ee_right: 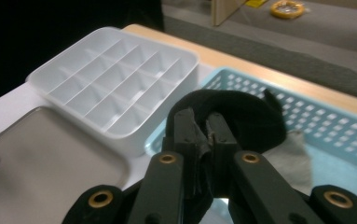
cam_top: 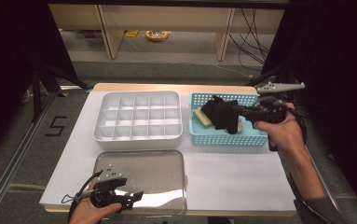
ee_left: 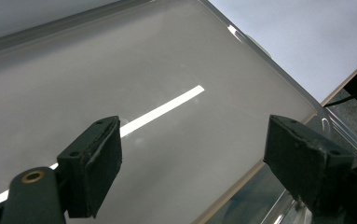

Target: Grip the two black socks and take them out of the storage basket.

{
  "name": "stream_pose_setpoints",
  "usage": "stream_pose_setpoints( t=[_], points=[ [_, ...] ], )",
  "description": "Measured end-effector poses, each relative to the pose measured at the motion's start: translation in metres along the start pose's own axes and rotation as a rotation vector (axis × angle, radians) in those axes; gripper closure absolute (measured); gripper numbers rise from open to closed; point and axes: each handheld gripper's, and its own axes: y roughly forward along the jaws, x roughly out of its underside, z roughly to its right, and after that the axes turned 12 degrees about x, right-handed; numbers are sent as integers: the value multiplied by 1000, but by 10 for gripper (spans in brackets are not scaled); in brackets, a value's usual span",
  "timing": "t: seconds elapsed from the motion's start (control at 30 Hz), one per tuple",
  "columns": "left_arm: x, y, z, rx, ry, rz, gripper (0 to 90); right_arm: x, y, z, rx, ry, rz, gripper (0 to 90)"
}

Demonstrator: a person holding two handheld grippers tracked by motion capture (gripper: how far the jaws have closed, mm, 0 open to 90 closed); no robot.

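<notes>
My right gripper (cam_top: 237,111) is shut on a black cloth (cam_top: 221,113) and holds it up over the blue basket (cam_top: 204,136) at the right. In the right gripper view the black cloth (ee_right: 241,116) drapes over the closed jaws of that gripper (ee_right: 203,133), above the basket (ee_right: 334,121). A beige item (cam_top: 201,116) and a pale cloth (ee_right: 285,158) lie in the basket. My left gripper (cam_top: 133,198) is open near the front edge of the steel tray (cam_top: 162,172). Its jaws stand wide apart over the bare tray (ee_left: 120,79), holding nothing.
A white compartment box (cam_top: 139,116) with several empty cells stands left of the basket, behind the tray. All of it rests on a white mat (cam_top: 236,177) on the wooden table. A yellow tape roll (cam_top: 157,35) lies on the floor beyond.
</notes>
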Motion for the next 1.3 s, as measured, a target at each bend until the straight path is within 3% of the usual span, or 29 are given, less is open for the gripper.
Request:
stream_pose_setpoints(
  t=[0.1, 0.2, 0.27, 0.37, 0.53, 0.7, 0.77, 0.83, 0.93, 1.03, 1.1, 1.13, 1.2, 1.3],
  points=[
    [0, 0, 0, -9, 10, 2, 184, 21, -7, -8, -50, -32, 20, 860],
    [0, 1, 1, -5, 5, 5, 184, 42, -14, -17, -88, -17, 3, 859],
    [0, 1, 2, -8, 9, 5, 184, 56, -13, -20, -111, -36, 4, 859],
    [-1, 0, 2, -2, 18, -6, 184, 77, -12, -28, -144, -6, -17, 859],
    [0, 2, 2, -4, 2, 1, 184, 102, -6, -37, -196, 1, -53, 858],
    [0, 1, 2, -10, 15, -2, 185, 125, 3, -44, -213, 16, -98, 857],
    [0, 1, 3, -9, 13, -2, 185, 136, 9, -43, -226, 50, -112, 856],
    [0, 1, 3, -15, 16, 0, 184, 148, 13, -35, -186, 33, -121, 855],
    [0, 1, 4, -3, 29, -18, 185, 168, 17, -26, -148, 79, -165, 853],
    [0, 3, 4, -8, 28, -11, 185, 187, 20, -13, -91, 79, -176, 851],
    [0, 3, 4, -11, 20, -14, 188, 195, 20, -10, -74, 136, -190, 850],
    [1, 4, 4, -11, 17, -8, 189, 199, 22, -8, -71, 140, -190, 846],
    [1, 3, 4, -11, 21, -20, 189, 201, 22, -4, -26, 117, -207, 842],
    [2, 3, 4, -14, 24, -9, 190, 203, 23, -1, -8, 104, -210, 823]
  ],
)
